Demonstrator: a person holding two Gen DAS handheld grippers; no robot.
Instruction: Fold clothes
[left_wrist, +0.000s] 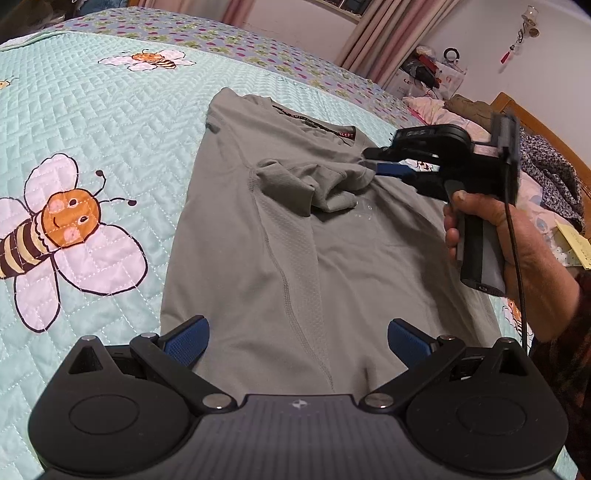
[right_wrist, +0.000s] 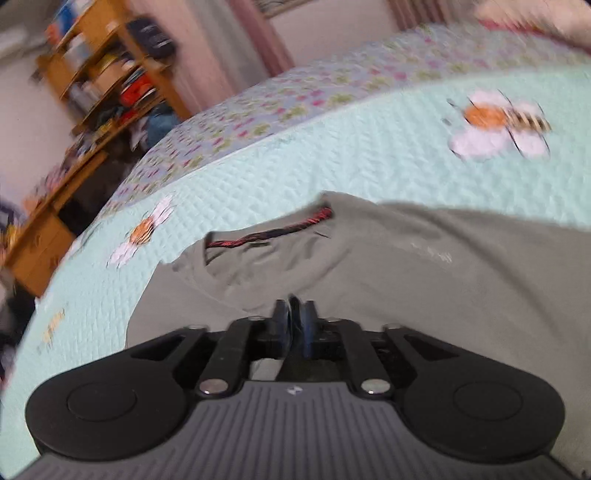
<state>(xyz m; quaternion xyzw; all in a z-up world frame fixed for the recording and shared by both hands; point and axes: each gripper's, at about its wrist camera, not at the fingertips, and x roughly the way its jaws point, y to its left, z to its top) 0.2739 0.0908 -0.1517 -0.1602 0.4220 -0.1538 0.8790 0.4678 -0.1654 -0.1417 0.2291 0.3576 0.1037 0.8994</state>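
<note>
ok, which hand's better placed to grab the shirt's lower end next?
Left, probably: the left tool is open over the shirt's lower end; the right tool is up by the folded sleeve near the collar.

Two wrist fisheyes angled down over one bed
The left wrist view looks from the hem up the grey T-shirt (left_wrist: 295, 229) toward its collar, with the right gripper (left_wrist: 376, 162) ahead; the blurred right wrist view sits close above the collar, facing shelves (right_wrist: 99, 77); both share the shirt and bee quilt (left_wrist: 110, 122)
</note>
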